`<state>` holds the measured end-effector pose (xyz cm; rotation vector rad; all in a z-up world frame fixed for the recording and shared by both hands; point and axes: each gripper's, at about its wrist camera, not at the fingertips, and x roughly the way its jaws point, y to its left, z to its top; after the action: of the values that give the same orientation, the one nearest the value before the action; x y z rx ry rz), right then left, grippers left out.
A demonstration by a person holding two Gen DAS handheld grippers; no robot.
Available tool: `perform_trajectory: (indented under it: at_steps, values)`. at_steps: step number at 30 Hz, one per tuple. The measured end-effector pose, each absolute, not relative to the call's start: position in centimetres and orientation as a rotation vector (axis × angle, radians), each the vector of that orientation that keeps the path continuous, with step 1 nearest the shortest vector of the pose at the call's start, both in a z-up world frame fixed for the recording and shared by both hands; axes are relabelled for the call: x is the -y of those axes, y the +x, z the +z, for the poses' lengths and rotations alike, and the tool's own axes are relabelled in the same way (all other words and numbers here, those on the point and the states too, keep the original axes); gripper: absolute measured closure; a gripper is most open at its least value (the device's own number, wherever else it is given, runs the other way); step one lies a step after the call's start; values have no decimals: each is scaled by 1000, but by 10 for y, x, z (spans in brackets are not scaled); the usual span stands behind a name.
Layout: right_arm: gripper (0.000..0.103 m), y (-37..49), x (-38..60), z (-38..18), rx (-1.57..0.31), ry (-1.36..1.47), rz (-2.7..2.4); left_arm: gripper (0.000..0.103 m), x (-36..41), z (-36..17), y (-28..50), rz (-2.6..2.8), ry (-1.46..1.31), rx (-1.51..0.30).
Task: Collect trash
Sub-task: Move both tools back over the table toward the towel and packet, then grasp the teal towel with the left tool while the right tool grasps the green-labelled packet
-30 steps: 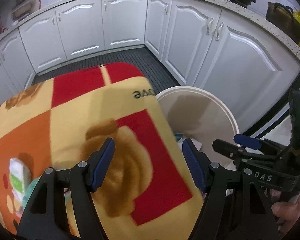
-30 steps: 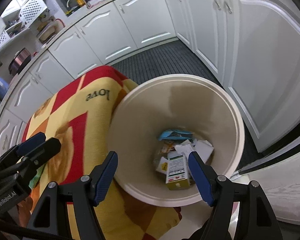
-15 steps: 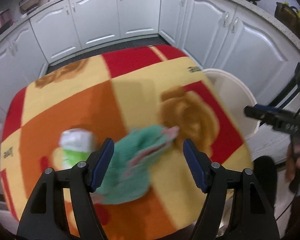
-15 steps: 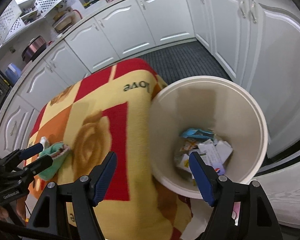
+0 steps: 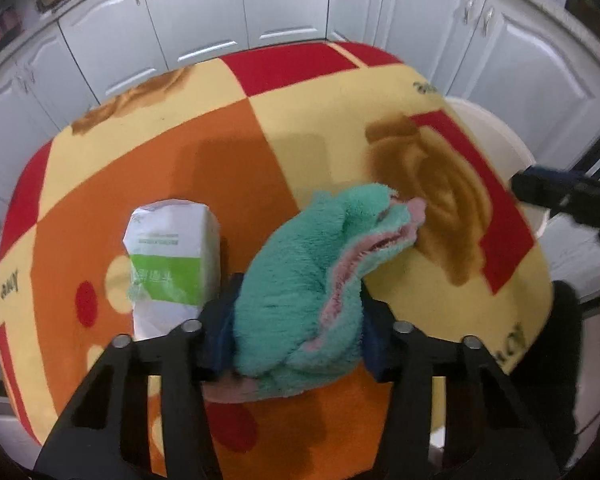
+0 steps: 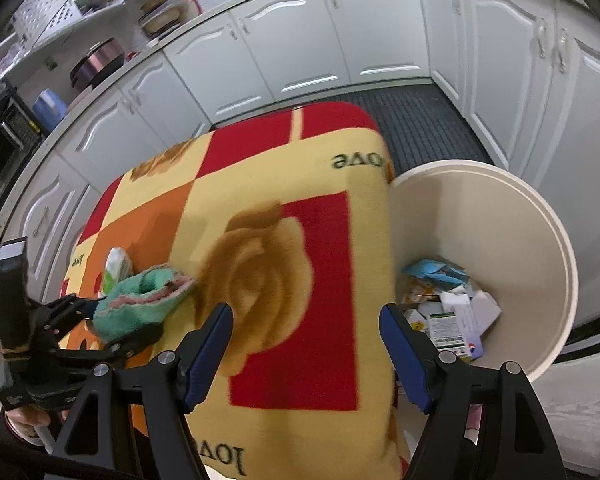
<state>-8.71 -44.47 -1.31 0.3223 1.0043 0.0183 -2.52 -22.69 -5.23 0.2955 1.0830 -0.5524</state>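
Fingers of the left gripper [image 5: 296,332] are closed on one crumpled teal cloth [image 5: 320,276] with pink edging, which bulges up between the blue pads and rests on the blanket-covered surface. Just beside it, to its left, lies one white and green packet [image 5: 170,256], touching the blanket [image 5: 228,168], a single checked cover of red, orange and cream squares with brown rose prints. The right gripper [image 6: 306,354] hangs with its two blue-padded fingers spread wide and nothing between them, above the blanket's right edge. One cream round bin [image 6: 540,216] stands right against that edge, and in its bottom lies a heap of paper scraps and small cartons [image 6: 448,312], too jumbled to count. White cabinets [image 6: 340,36] run around the room behind, with a dark ribbed mat [image 6: 420,116] on the floor
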Motion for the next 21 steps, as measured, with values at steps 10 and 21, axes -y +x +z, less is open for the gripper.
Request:
perform_trajectory:
  at_steps: [10,21]
  values:
    - [29,-60,375,-12,-1026,321,183,58,133,7,-10,-385,110,-1001]
    - [29,-3,263,-39,-1087,313,322,58,44,-10,-1,-177,24,-995]
